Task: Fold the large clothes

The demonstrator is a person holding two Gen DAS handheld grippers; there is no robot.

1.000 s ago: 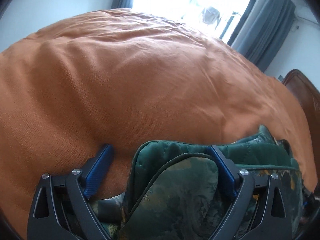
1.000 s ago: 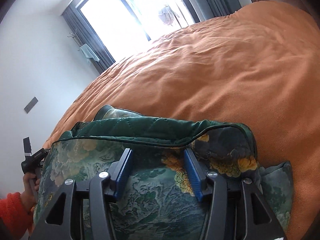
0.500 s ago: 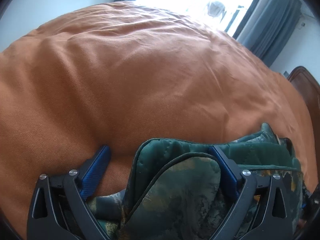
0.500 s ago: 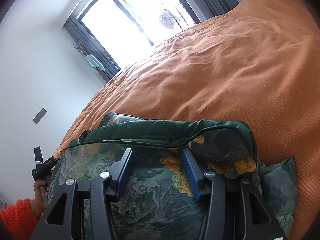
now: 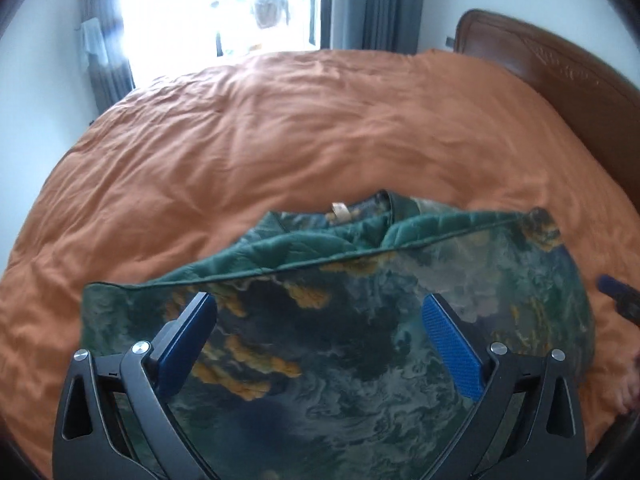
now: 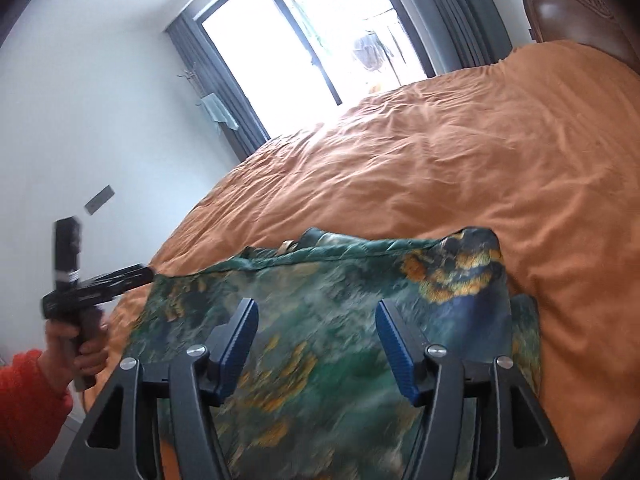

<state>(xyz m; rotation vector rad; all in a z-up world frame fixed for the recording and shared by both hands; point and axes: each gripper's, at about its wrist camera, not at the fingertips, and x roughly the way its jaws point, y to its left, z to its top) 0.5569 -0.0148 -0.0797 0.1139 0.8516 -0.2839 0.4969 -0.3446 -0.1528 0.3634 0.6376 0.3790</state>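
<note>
Since one second ago, both grippers are pulling back and up from the green garment [image 5: 360, 320], and more of the room is coming into each view. The garment is lying folded on the orange bed cover [image 5: 240, 140], near its front edge. The left gripper [image 5: 320, 320] is hovering above it with the jaws wide apart, holding nothing. The right gripper [image 6: 316, 328] is also standing open over the cloth, with nothing between its blue ribbed pads [image 6: 394, 350].

The right wrist view is showing the person's left hand [image 6: 78, 344] and orange sleeve [image 6: 28, 384] gripping the other tool's handle at the garment's left edge; the left wrist view is not showing this. The left view is showing a small pale label [image 5: 340, 210] at the collar more clearly, and the wooden headboard [image 5: 560, 76].

The garment is quilted, with dark green lining, thin piping on the edge and a marbled green pattern with yellow patches. The bed cover is soft and wrinkled.
</note>
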